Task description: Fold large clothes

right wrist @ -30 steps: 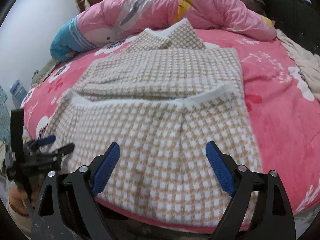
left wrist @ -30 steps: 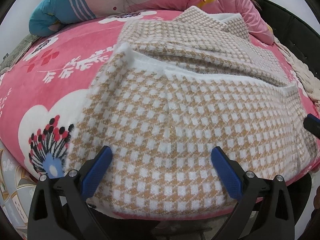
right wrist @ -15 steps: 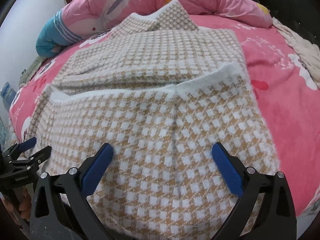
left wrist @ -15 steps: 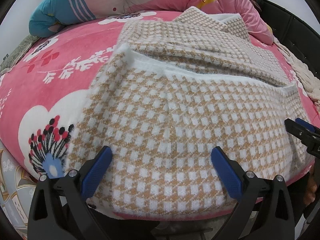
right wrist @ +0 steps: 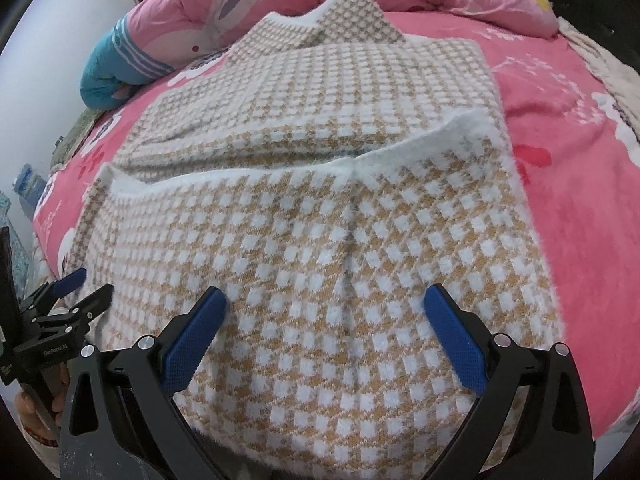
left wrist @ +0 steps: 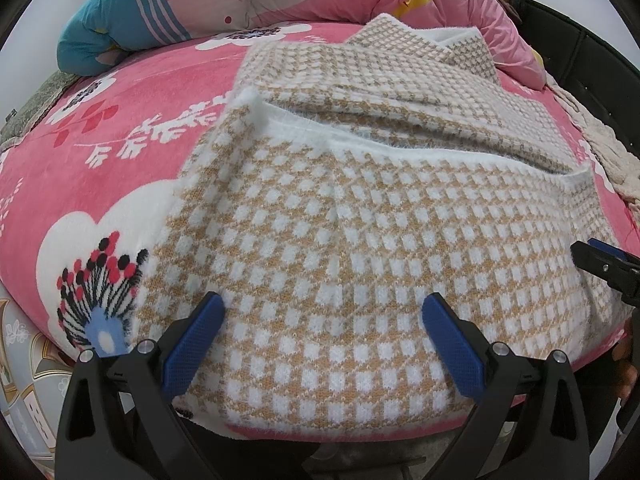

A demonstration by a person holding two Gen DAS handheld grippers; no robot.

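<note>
A tan and white checked knit sweater (left wrist: pixel 360 216) (right wrist: pixel 328 216) lies flat on the pink bed, its lower part folded up into a white-edged band across the middle. My left gripper (left wrist: pixel 323 320) hovers open over the sweater's near left part, blue pads wide apart and empty. Over the near right part my right gripper (right wrist: pixel 326 314) also stands open, with only cloth below it. Each gripper shows at the edge of the other's view: the right gripper (left wrist: pixel 604 266) and the left gripper (right wrist: pixel 76 292).
A pink floral bedspread (left wrist: pixel 100 152) (right wrist: pixel 568 128) covers the bed. A rolled pink and teal quilt (left wrist: pixel 224 4) (right wrist: pixel 192 36) lies along the far side. A cream blanket (left wrist: pixel 600 140) lies at the right edge by a dark bed frame (left wrist: pixel 580 40). A person's hand (right wrist: pixel 40 412) holds the left gripper.
My right gripper has sunk closer to the sweater and its jaws have spread wider. It now shows further into the left wrist view. The left gripper has kept still.
</note>
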